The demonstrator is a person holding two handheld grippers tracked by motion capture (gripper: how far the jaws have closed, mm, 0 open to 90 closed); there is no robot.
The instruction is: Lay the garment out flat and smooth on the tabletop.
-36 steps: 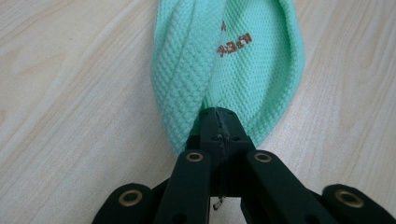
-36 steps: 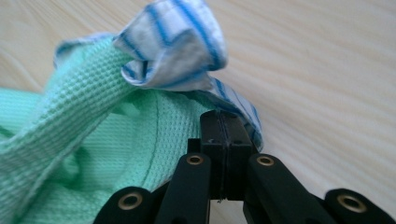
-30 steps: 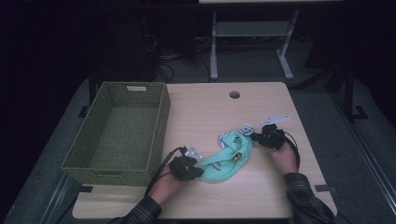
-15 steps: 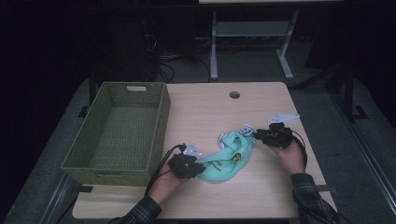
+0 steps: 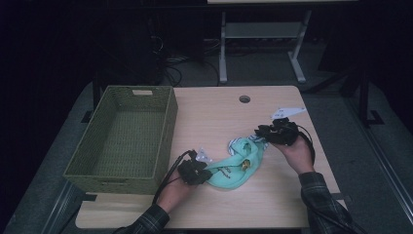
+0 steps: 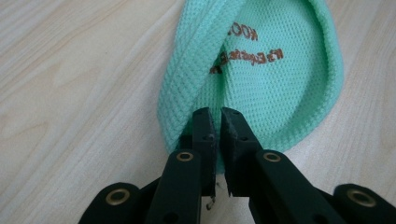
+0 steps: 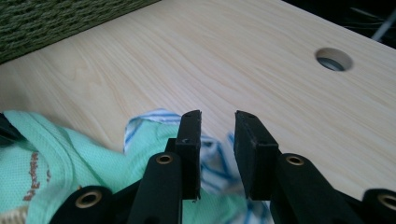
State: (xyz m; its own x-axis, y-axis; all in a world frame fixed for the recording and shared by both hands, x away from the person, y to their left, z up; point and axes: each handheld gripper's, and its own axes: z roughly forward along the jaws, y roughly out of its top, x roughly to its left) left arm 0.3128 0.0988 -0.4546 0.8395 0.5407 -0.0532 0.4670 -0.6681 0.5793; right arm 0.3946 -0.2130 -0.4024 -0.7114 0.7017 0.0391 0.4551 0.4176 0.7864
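A mint-green mesh cloth [image 5: 238, 168] with brown lettering lies crumpled on the wooden table [image 5: 219, 117], with a blue-and-white striped piece [image 5: 241, 144] at its far end. My left gripper [image 5: 207, 173] is at the cloth's near left end. In the left gripper view its jaws [image 6: 218, 114] have just been closing and pinch the folded hem of the green cloth [image 6: 271, 79]. My right gripper [image 5: 260, 131] hovers above the cloth's right end. Its jaws [image 7: 218, 116] have just been opening and stand apart with nothing between them. The striped piece [image 7: 149, 119] and green cloth [image 7: 70, 149] lie below them.
An olive woven basket [image 5: 168, 131] stands at the table's left, with nothing visible inside. A round cable hole [image 5: 244, 99] sits near the far edge. Bare tabletop stretches between the basket and the cloth. Dark floor and a desk frame lie beyond the table.
My right gripper has lifted off the cloth's right end and drawn slightly right, its jaws parting. The left gripper stays on the cloth's near end.
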